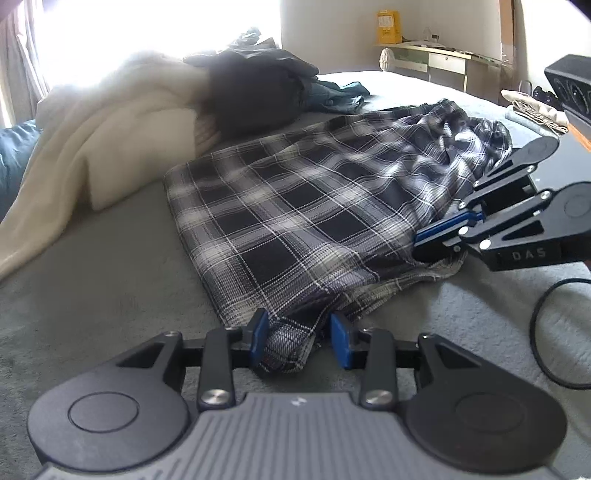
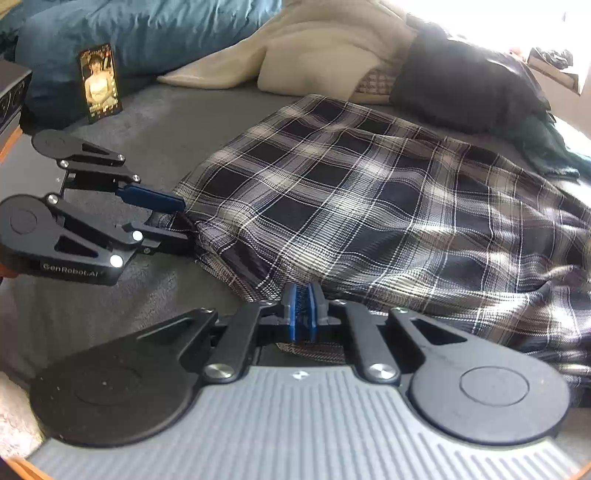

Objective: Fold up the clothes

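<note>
A dark blue and white plaid garment (image 1: 295, 195) lies spread on the grey bed, bunched at its far right end. My left gripper (image 1: 299, 336) is open, its blue pads either side of the garment's near corner, which sits loosely between them. In the right wrist view the same left gripper (image 2: 173, 221) shows its jaws apart around that corner. My right gripper (image 2: 303, 306) is shut on the plaid garment (image 2: 369, 206), pinching its near hem. From the left wrist view the right gripper (image 1: 424, 247) grips the garment's right edge.
A cream blanket (image 1: 103, 129) and a dark garment pile (image 1: 255, 92) lie behind the plaid. Teal bedding (image 2: 147, 33) and a photo card (image 2: 99, 83) sit at the bed's end. A black cable (image 1: 543, 332) loops at right; a desk (image 1: 443, 59) stands beyond.
</note>
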A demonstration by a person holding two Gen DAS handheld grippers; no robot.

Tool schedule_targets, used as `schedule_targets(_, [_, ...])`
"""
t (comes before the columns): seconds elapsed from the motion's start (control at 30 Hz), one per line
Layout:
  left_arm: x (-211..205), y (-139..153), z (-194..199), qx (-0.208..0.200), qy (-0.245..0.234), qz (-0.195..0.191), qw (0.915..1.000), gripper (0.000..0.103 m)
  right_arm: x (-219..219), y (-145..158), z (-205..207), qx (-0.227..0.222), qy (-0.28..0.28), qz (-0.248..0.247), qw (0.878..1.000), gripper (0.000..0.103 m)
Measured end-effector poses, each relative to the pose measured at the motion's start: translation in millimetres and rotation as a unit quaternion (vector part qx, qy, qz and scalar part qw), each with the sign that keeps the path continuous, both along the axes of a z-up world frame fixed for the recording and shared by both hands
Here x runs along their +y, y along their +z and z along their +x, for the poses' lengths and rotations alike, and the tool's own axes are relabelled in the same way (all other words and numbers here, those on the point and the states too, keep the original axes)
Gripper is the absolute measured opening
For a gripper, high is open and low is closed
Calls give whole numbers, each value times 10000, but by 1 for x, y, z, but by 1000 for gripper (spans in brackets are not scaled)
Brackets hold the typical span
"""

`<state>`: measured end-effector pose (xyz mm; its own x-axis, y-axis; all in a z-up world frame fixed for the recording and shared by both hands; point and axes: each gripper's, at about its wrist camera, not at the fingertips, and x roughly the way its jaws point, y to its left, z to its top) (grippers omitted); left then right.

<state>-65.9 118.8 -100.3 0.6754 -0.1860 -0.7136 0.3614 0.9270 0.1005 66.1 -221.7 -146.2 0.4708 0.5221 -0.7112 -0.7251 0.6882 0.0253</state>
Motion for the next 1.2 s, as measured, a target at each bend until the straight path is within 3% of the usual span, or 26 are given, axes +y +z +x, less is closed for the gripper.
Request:
schedule_targets(0.27, [6, 46, -26, -253, 86, 38, 9996, 53, -11, 11, 10, 544, -340, 473, 9968, 8])
schedule_targets(0.53, [-26, 35, 4, -289, 219, -39, 9993, 54, -34, 47, 10, -97, -753, 840, 9936, 9])
schedule_targets(0.7, [-35, 11, 24, -50, 415, 12, 9991, 50, -105, 64, 38, -265, -2251, 731, 9712, 10])
schedule_targets(0.8, [-28, -1, 25, 107, 559, -110, 9983, 50, -151, 56, 55, 214, -3072, 851, 9476, 12])
schedule_targets(0.87, [-24, -1, 25, 106, 546, -157, 9983, 50, -158, 48, 63, 422, -3163, 954, 9429, 12])
schedule_targets(0.97, [-18, -2, 26, 135, 514, -207, 9984, 50, -151, 35, 70, 507, -3046, 654, 9489, 10])
schedule_targets(1.0, [-16, -2, 26, 129, 527, -236, 9982, 50, -148, 28, 73, 462, -3099, 248, 9493, 10])
schedule_targets(1.07, [-13, -2, 27, 113, 544, -303, 9980, 50, -146, 12, 79, 244, -3435, -874, 9348, 10])
schedule_targets(1.1, [-12, -3, 27, 108, 542, -331, 9979, 50, -156, 9, 79, 333, -3725, -915, 9229, 12])
schedule_targets(1.2, [-11, -4, 27, 90, 538, -376, 9978, 51, -183, 19, 72, 526, -4132, -393, 9083, 9])
